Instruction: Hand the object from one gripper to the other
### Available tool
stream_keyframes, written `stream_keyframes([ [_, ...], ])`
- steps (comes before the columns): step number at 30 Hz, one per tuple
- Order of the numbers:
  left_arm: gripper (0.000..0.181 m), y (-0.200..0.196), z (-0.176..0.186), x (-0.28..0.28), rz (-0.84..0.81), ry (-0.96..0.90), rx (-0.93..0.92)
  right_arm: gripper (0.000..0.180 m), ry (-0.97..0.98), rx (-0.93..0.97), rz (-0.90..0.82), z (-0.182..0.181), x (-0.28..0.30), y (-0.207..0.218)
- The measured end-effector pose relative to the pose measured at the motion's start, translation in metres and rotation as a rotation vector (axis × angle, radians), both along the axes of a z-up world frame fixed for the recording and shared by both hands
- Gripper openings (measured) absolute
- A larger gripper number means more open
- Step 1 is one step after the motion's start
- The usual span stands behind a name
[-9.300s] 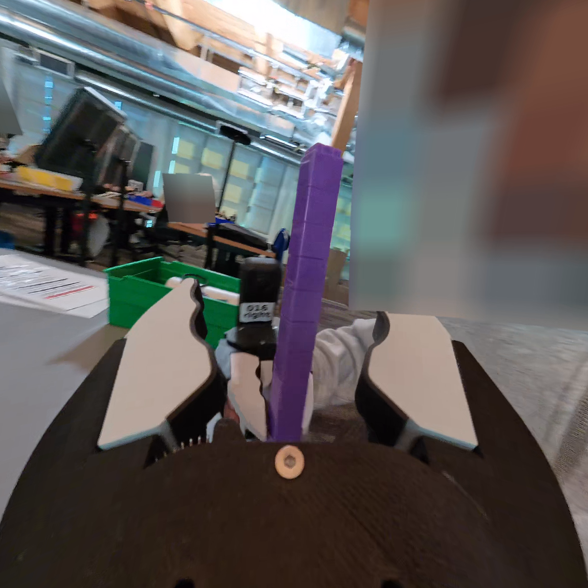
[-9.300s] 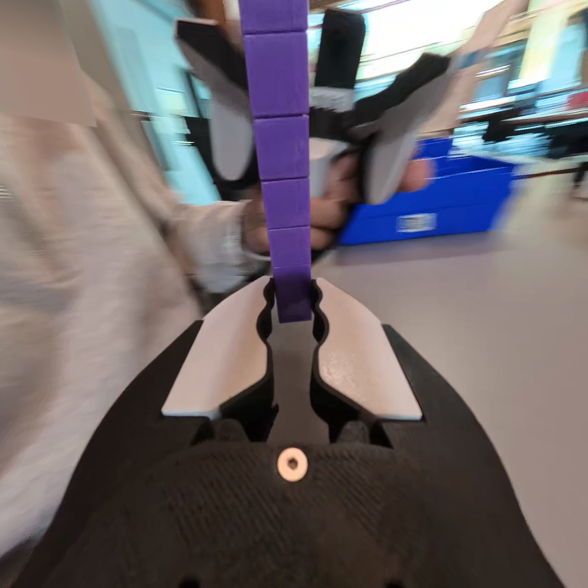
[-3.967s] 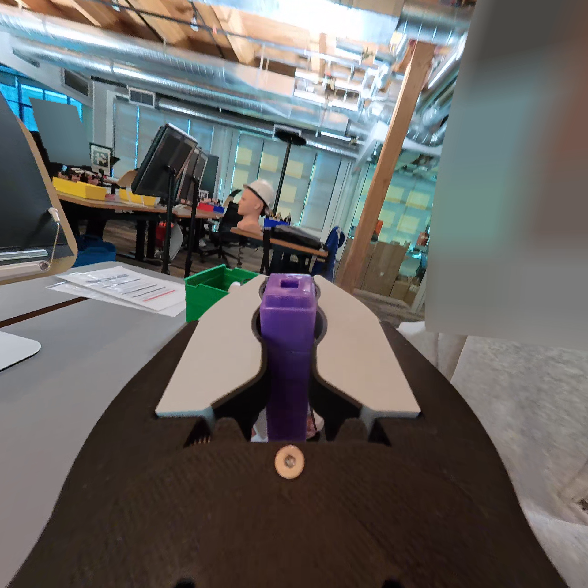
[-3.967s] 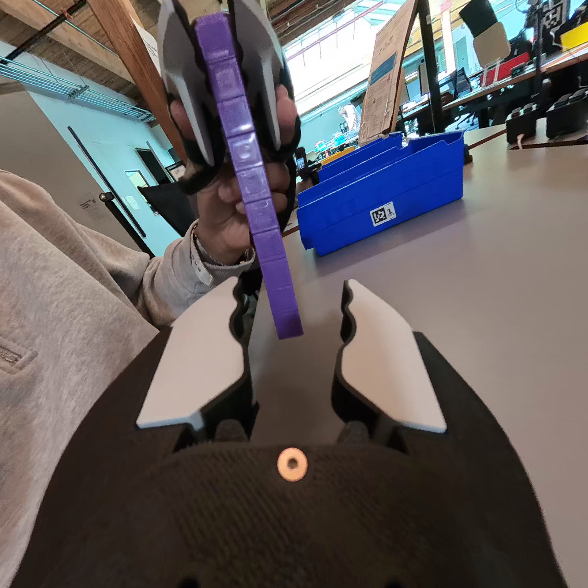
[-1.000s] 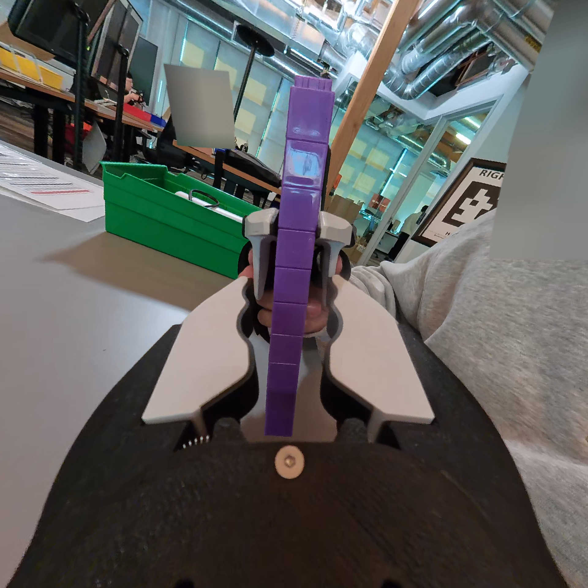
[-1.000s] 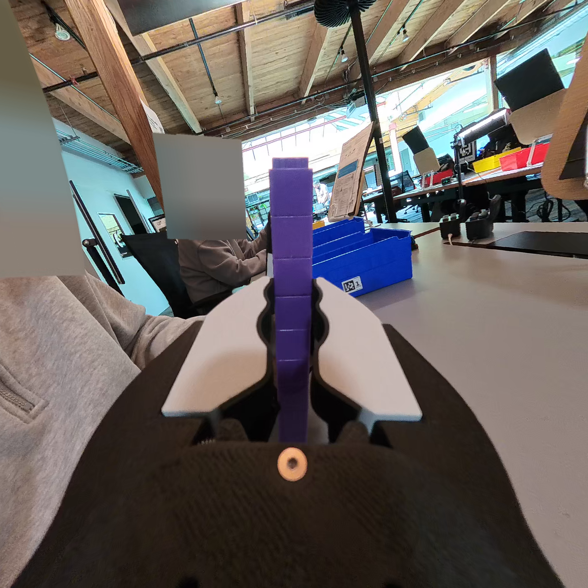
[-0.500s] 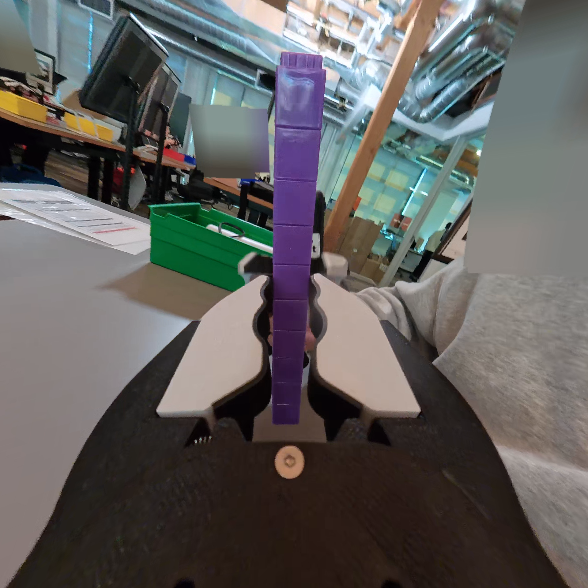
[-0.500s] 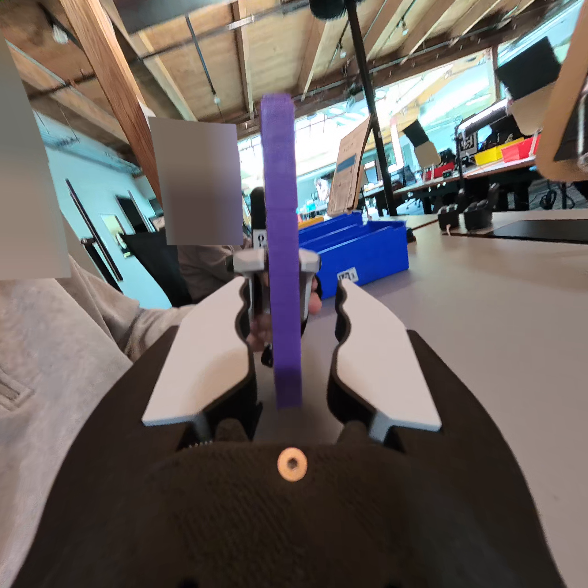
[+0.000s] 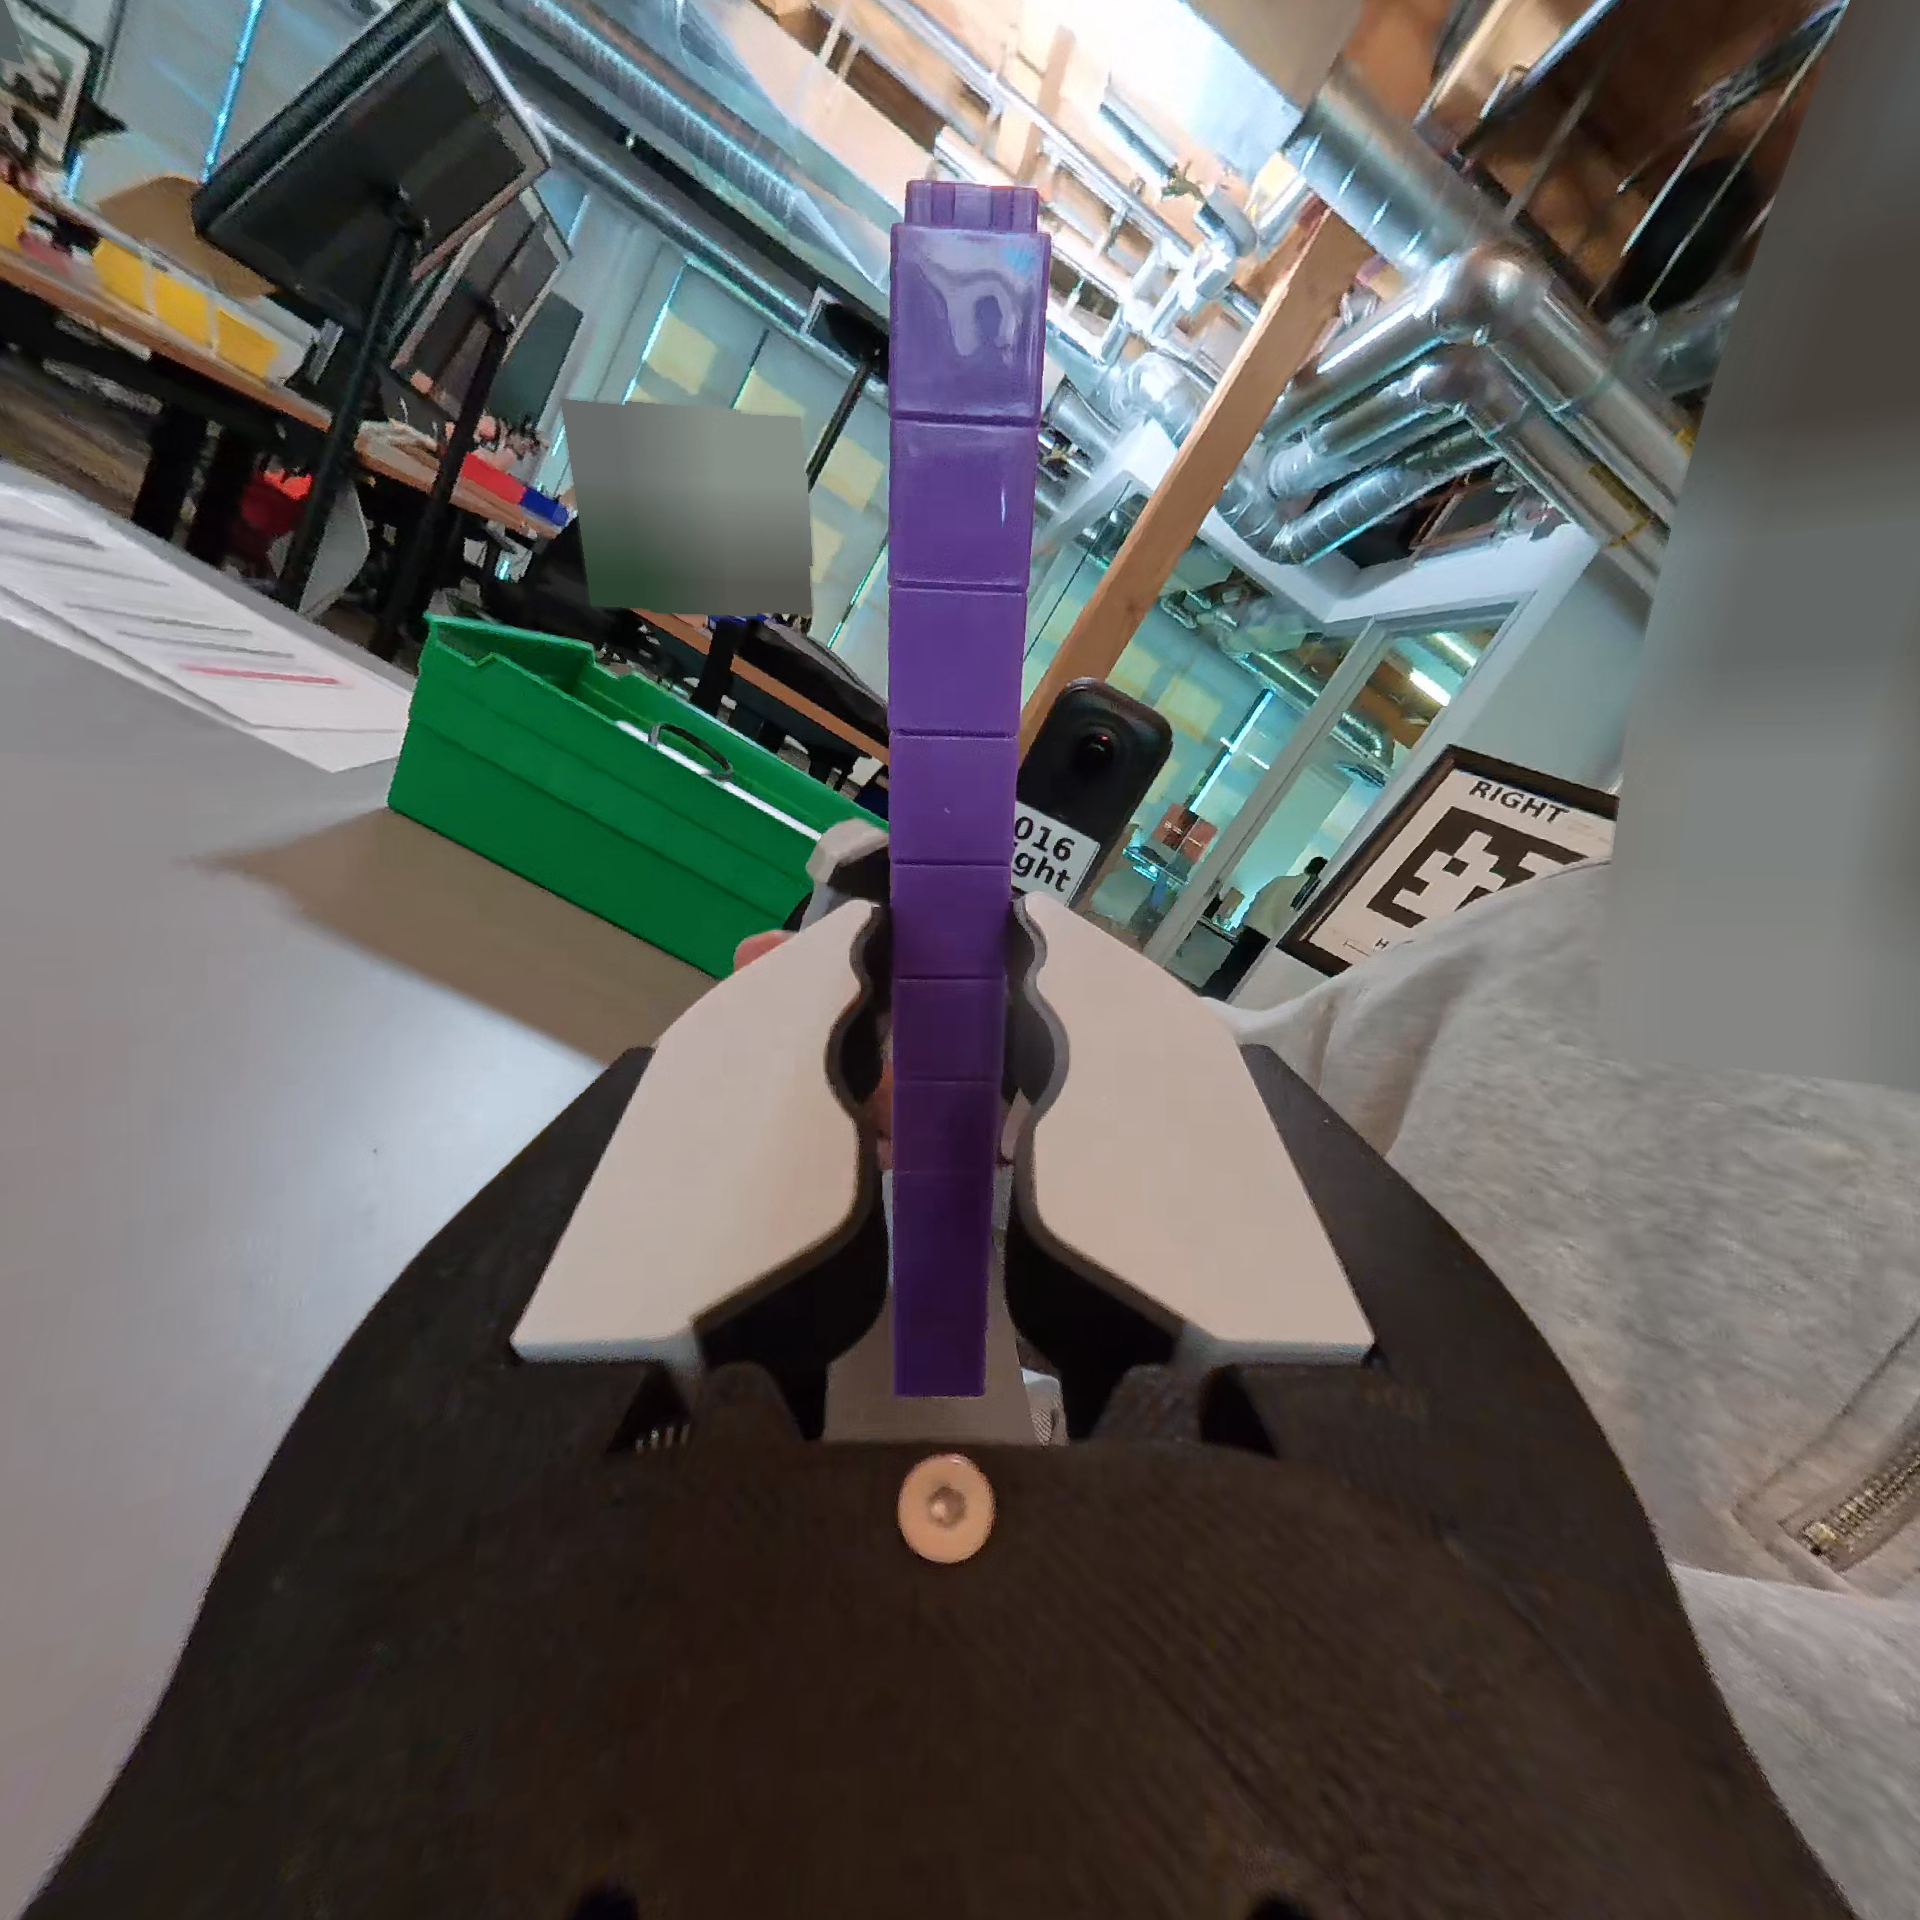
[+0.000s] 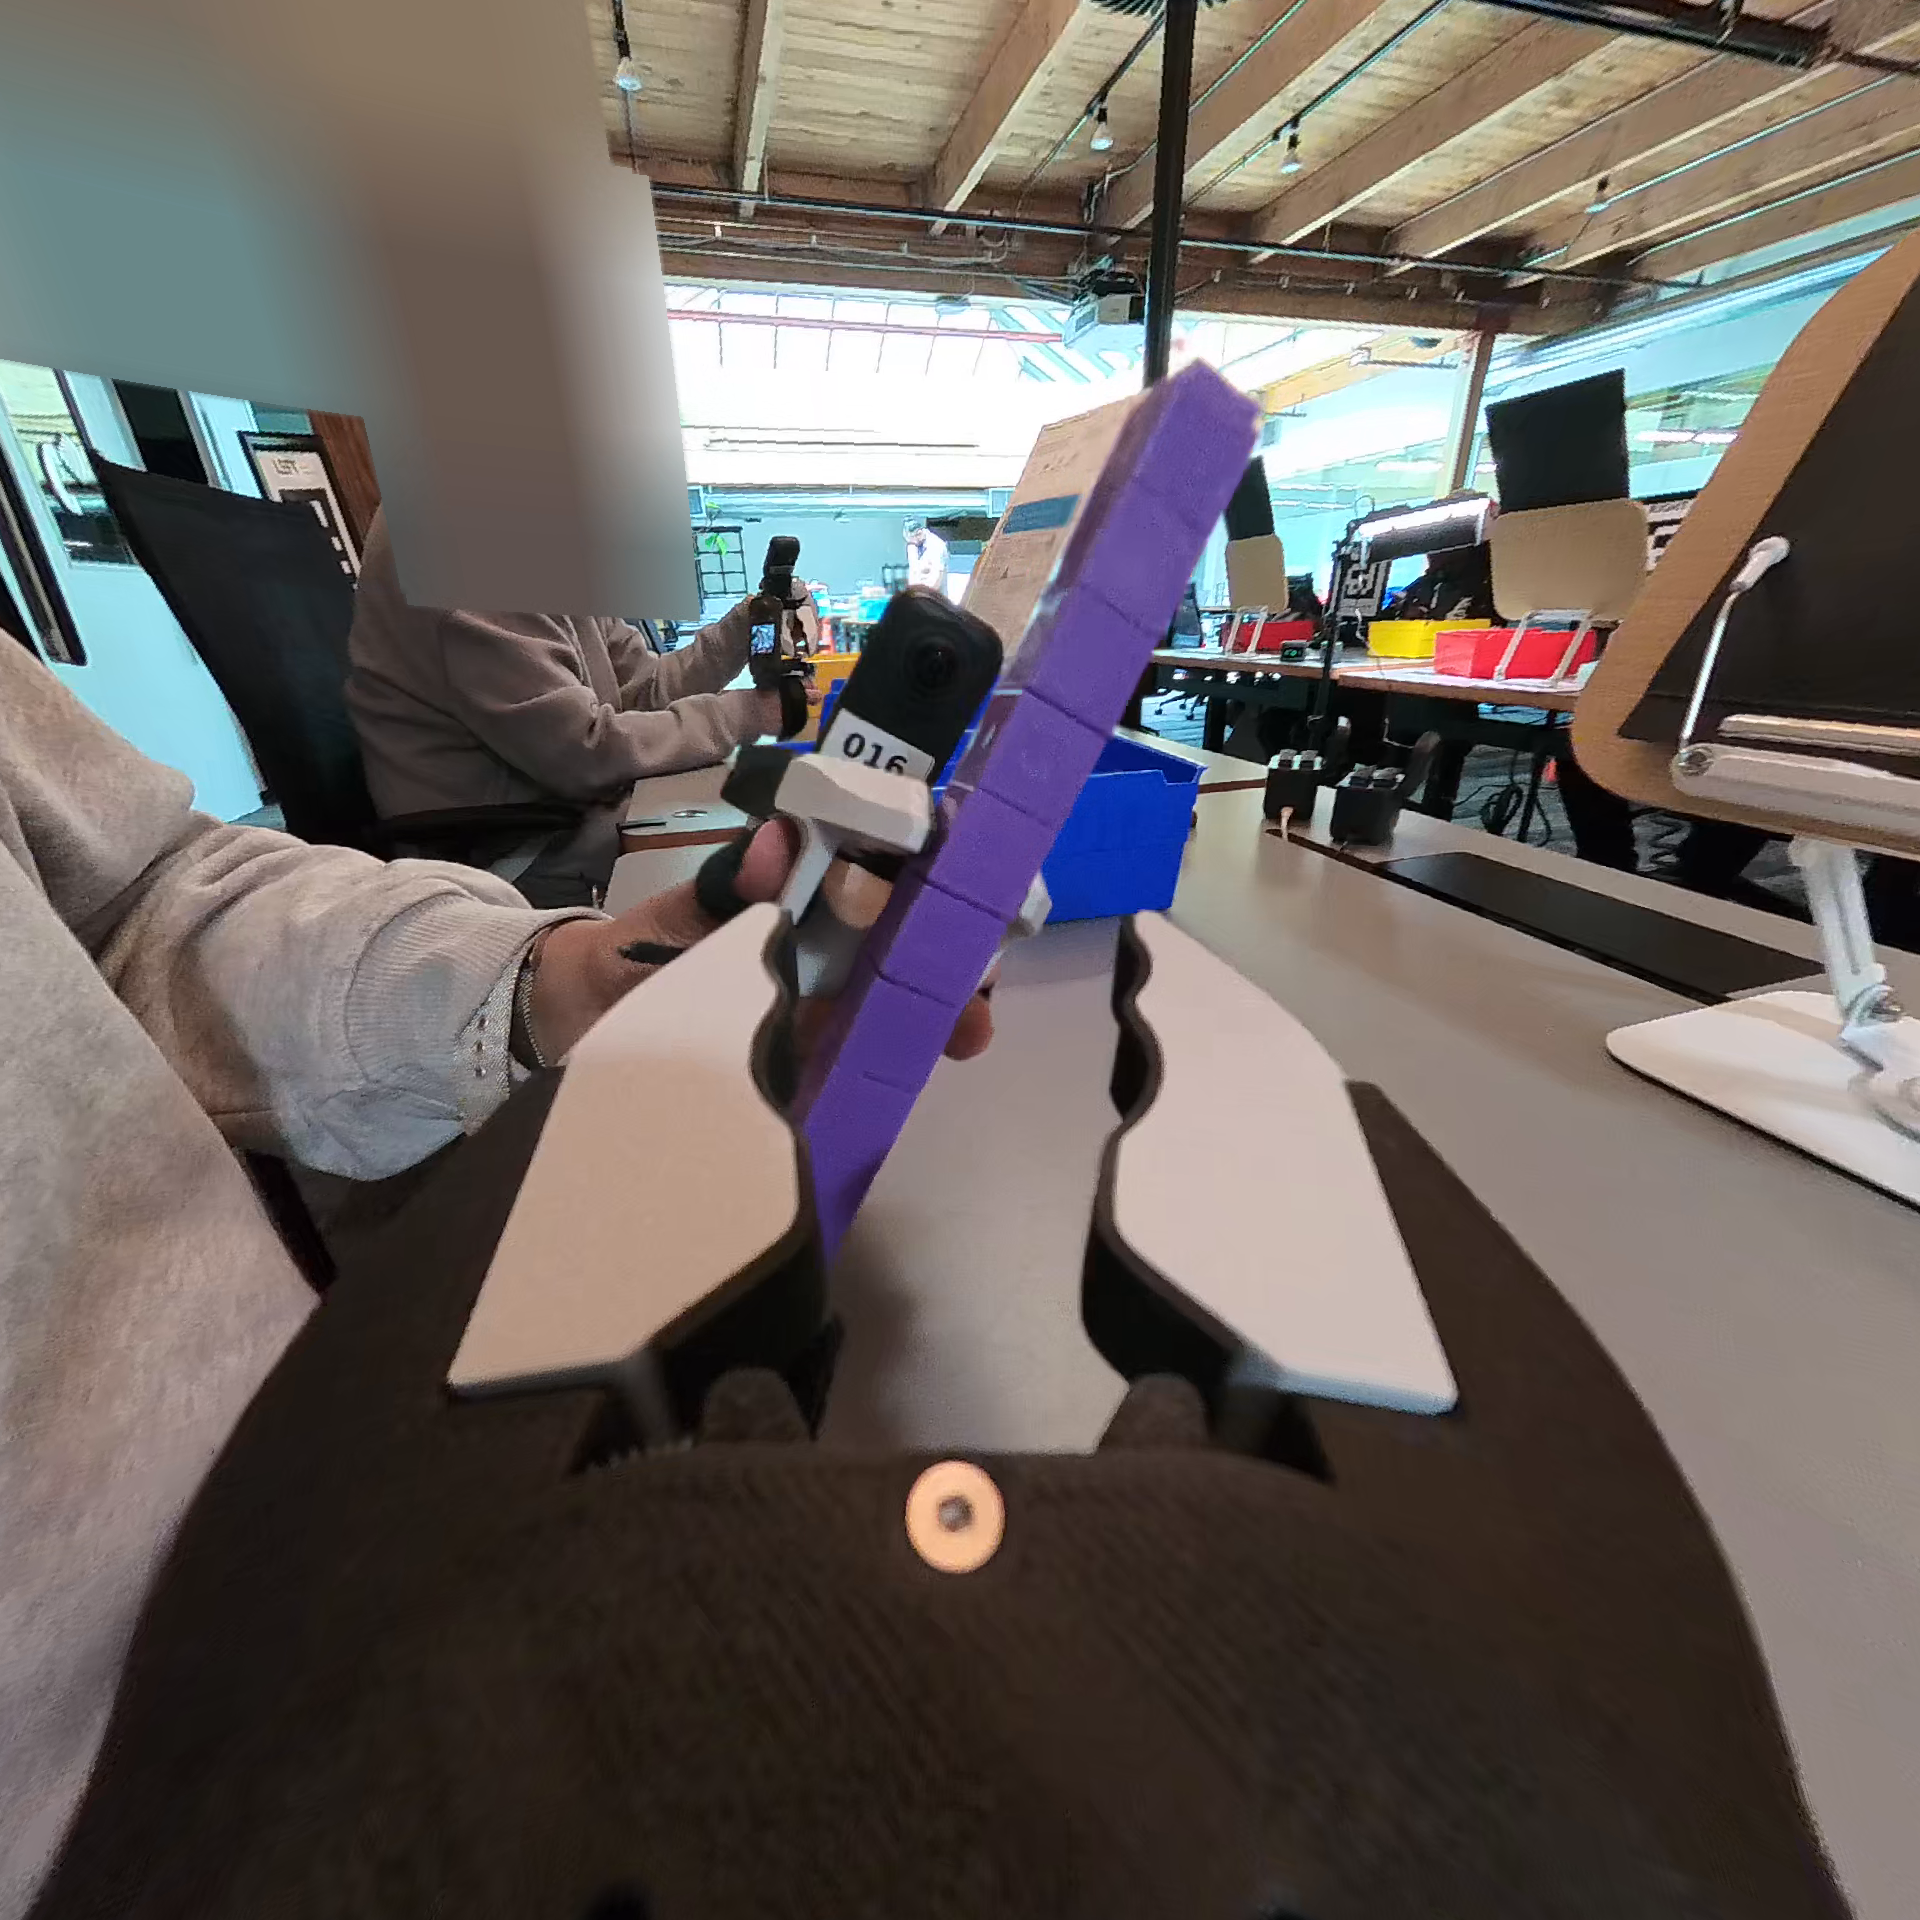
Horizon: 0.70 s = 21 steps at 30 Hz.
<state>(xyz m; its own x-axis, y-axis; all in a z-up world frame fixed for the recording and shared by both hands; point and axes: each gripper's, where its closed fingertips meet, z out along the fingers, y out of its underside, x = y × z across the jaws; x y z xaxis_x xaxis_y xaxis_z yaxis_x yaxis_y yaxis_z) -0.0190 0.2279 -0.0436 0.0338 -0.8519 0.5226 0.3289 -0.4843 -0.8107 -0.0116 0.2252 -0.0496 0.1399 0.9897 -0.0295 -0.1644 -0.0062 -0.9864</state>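
Block stick: a long purple stick of joined cubes. In the left wrist view its long axis stands straight up along the fingers, the studded end highest. In the right wrist view the same stick leans, its low end at the left and its top tipped up to the right.

Left gripper: jaws narrow, pressed on both sides of the stick's lower half. The stick's bottom end sits deep between the fingers, just above the pale screw. In the right wrist view this gripper shows farther off, held by a hand in a grey sleeve.

Right gripper: jaws wide apart and gripping nothing. The stick's low end dips into the gap close by the left finger; whether it touches that finger I cannot tell. Well clear of the right finger.

Surface: a plain grey table. A green bin and a printed sheet lie at its left in the left wrist view. A blue bin and a white stand base sit on it in the right wrist view.

Room: an open workshop with metal ducts, a slanting wooden post, wooden ceiling beams, desks and monitors behind.
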Motion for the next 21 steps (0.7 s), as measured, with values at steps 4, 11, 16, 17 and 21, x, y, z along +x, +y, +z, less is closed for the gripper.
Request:
stream_keyframes([
  [4,0.020,0.004,-0.002,-0.002,-0.041,-0.053,-0.100,0.061,-0.010,0.082,-0.045,0.002,0.005,0.005],
  [11,0.021,0.013,-0.002,-0.015,-0.147,-0.255,-0.333,0.060,-0.093,0.270,-0.127,-0.007,0.010,0.013],
  [16,0.021,0.016,-0.001,-0.019,-0.121,-0.243,-0.323,0.059,-0.123,0.284,-0.111,-0.013,0.005,0.009],
  [17,0.021,0.017,-0.001,-0.020,-0.103,-0.240,-0.313,0.059,-0.120,0.269,-0.103,-0.013,0.004,0.008],
  [21,0.021,0.020,-0.001,-0.023,-0.051,-0.217,-0.274,0.049,-0.099,0.146,-0.054,-0.014,0.004,0.007],
])
